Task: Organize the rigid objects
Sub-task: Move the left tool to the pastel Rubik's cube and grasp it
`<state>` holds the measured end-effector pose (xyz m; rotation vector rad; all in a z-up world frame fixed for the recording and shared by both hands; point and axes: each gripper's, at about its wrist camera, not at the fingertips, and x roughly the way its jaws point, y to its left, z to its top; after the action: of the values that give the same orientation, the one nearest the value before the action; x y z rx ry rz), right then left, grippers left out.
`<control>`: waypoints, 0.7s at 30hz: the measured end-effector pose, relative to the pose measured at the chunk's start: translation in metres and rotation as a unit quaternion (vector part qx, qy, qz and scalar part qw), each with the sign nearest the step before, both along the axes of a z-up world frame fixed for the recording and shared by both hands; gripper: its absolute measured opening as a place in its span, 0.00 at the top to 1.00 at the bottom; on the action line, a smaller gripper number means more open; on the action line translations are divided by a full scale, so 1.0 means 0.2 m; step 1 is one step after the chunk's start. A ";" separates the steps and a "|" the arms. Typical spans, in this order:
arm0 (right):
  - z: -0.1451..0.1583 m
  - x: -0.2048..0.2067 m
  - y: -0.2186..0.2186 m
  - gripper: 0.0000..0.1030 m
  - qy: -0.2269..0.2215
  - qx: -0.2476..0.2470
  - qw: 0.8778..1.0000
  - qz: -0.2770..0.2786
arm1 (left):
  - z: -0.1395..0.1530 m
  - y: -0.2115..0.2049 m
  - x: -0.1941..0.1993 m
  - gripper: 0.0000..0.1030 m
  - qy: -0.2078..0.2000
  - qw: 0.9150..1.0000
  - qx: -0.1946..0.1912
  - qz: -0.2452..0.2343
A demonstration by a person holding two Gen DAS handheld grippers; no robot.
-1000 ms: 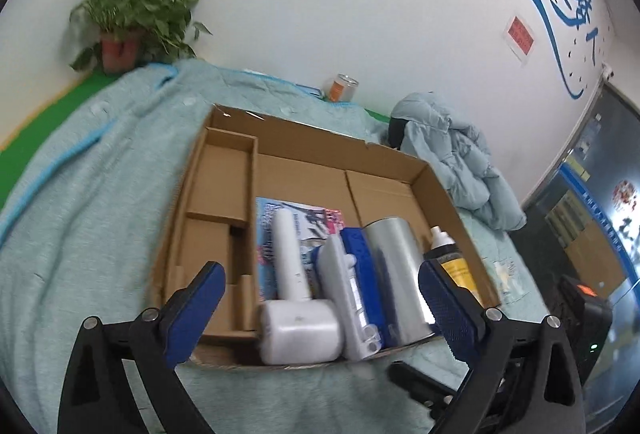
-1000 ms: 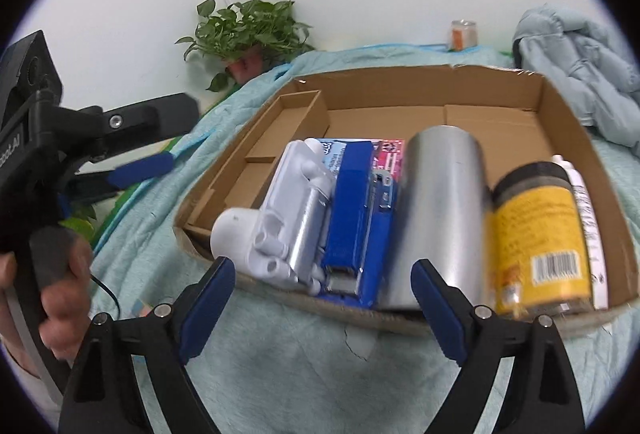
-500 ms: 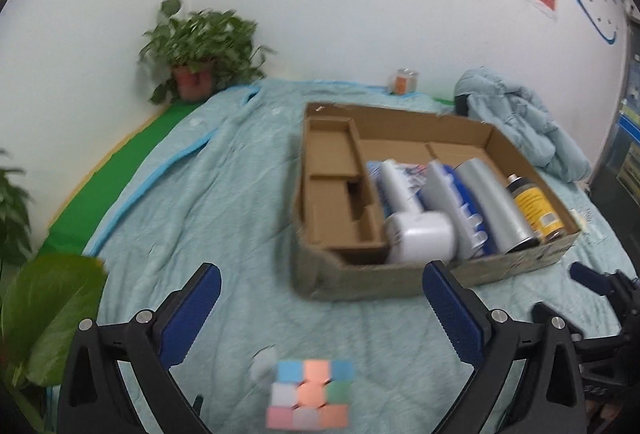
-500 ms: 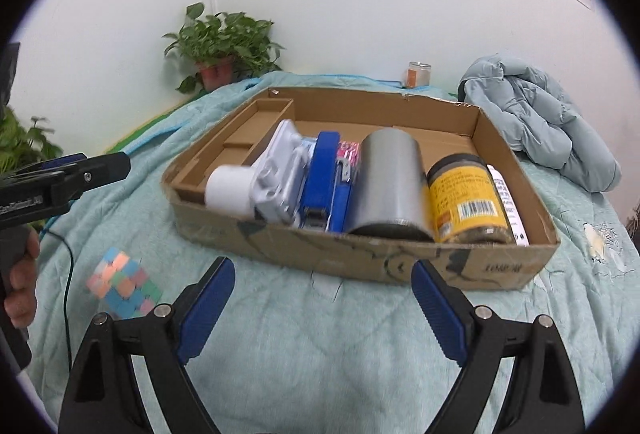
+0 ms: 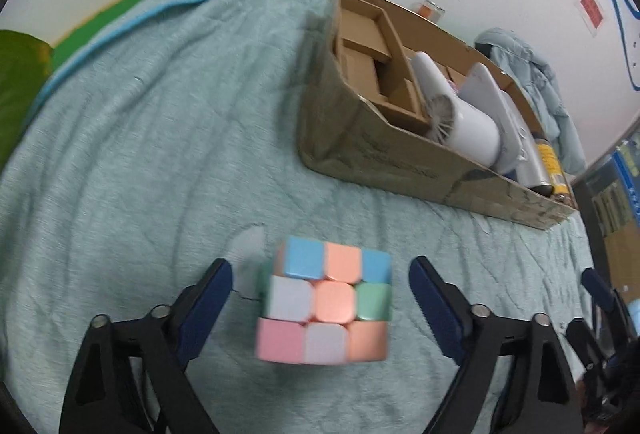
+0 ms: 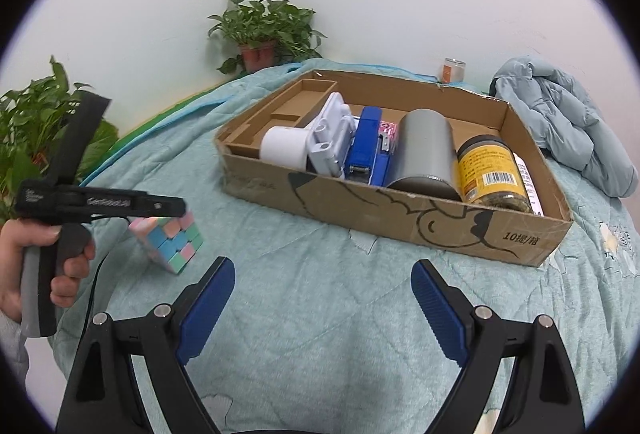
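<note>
Here, left gripper (image 5: 320,298) spread wide around pastel cube (image 5: 325,302), untouching, right gripper (image 6: 322,298) spread, empty.

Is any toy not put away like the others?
Yes. The pastel puzzle cube sits alone on the teal blanket, outside the cardboard box holding everything else. The open left gripper straddles it without touching.

left tool (image 5: 320,304) now around cube (image 5: 325,302)

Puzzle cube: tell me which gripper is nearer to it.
Left. The left gripper straddles the puzzle cube, jaws open; the right gripper hangs open off to its side.
</note>
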<state>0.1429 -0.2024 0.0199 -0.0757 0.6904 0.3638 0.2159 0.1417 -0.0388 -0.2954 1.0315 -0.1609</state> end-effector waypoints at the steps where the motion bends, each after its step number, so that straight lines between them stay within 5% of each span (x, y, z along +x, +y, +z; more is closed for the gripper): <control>1: -0.01 -0.01 0.00 0.12 0.001 0.002 1.000 0.001 | -0.02 -0.03 -0.02 0.31 0.008 1.000 -0.006 -0.008; 9: -0.09 -0.10 -0.03 0.12 0.030 0.020 0.999 0.035 | -0.05 -0.45 -0.11 0.34 0.032 0.996 -0.049 -0.069; 15: -0.13 -0.27 -0.10 0.12 0.046 0.033 0.996 0.065 | -0.07 -0.87 -0.26 0.34 0.058 0.981 -0.108 -0.148; 21: -0.15 -0.38 -0.29 0.12 0.045 0.038 0.997 0.049 | 0.00 -0.94 -0.34 0.32 0.038 0.977 -0.133 -0.161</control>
<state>0.0664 -0.2596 -0.0096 -0.0217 0.7640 0.4896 0.1471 -0.0465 -0.0388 -0.3783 1.1314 -0.5874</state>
